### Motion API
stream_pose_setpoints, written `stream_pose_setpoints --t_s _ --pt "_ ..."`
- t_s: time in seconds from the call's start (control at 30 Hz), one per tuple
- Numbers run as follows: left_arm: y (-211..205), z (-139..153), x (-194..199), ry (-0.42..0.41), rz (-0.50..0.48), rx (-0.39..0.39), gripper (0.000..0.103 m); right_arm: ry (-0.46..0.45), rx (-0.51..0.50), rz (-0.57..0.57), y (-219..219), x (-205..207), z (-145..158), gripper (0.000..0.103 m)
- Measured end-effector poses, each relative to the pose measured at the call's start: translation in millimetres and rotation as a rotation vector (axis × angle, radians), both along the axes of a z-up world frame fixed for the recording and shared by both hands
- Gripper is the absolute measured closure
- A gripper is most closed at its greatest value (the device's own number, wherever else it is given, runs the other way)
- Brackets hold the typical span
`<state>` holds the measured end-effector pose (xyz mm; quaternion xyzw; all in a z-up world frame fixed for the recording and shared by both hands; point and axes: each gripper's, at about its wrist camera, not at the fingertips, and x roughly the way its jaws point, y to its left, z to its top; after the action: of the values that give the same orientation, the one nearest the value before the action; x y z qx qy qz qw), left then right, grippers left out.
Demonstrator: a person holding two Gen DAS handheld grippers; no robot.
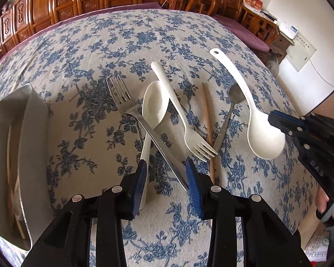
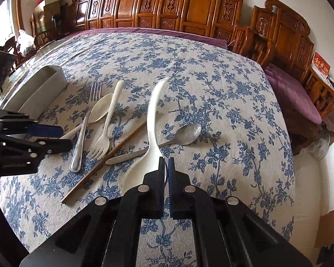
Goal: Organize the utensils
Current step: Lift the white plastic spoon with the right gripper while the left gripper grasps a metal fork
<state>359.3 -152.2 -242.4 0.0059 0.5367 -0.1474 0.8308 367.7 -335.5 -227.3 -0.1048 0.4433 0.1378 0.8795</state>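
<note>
— Where was your white ladle (image 1: 259,120)?
— Lifted off the desk (image 1: 82,51), your right tongs (image 2: 165,162) clenched on its bowl.
— And your left tongs (image 1: 165,173)?
— Released, straddling the steel fork's (image 1: 144,122) handle, apparently not touching.

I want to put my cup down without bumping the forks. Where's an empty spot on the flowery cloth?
The far tablecloth, toward the carved wooden chairs, is bare. So is the stretch right of the metal spoon. It's crowded between the white tray and the chopstick, where forks and spoons overlap.
</note>
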Motion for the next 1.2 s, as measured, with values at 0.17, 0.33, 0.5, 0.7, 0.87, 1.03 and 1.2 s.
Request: stream_pose_setpoints --t_s 0.17,0.33,0.5,0.7,0.87,1.03,1.2 --pt "-3.8 -6.6 7.7 0.01 0.021 -0.013 0.069 -0.005 0.037 -0.009 -8.5 -5.9 3.7 0.099" --pt "-5.2 -9.8 13.3 0.028 0.05 -0.047 0.074 -0.008 0.065 -0.018 -14.7 -12.1 3.9 0.099" --pt "-8.7 -15.9 21.1 0.041 0.073 -0.038 0.075 -0.005 0.084 -0.02 -15.9 -17.1 2.3 0.099" --pt "-16.5 -15.6 29.8 0.019 0.119 0.007 0.077 -0.011 0.093 -0.017 -15.7 -22.5 3.7 0.099" --pt "-6.2 -11.6 24.9 0.016 0.155 0.005 0.102 -0.016 0.1 -0.018 -16.2 -32.1 8.9 0.099" --pt "-2.7 1.8 8.2 0.007 0.121 -0.002 0.103 -0.009 0.126 -0.027 -13.8 -42.6 12.8 0.099" --pt "2.6 6.1 6.0 0.033 0.115 -0.036 0.103 -0.022 0.122 -0.023 -4.2 -52.9 20.7 0.099"
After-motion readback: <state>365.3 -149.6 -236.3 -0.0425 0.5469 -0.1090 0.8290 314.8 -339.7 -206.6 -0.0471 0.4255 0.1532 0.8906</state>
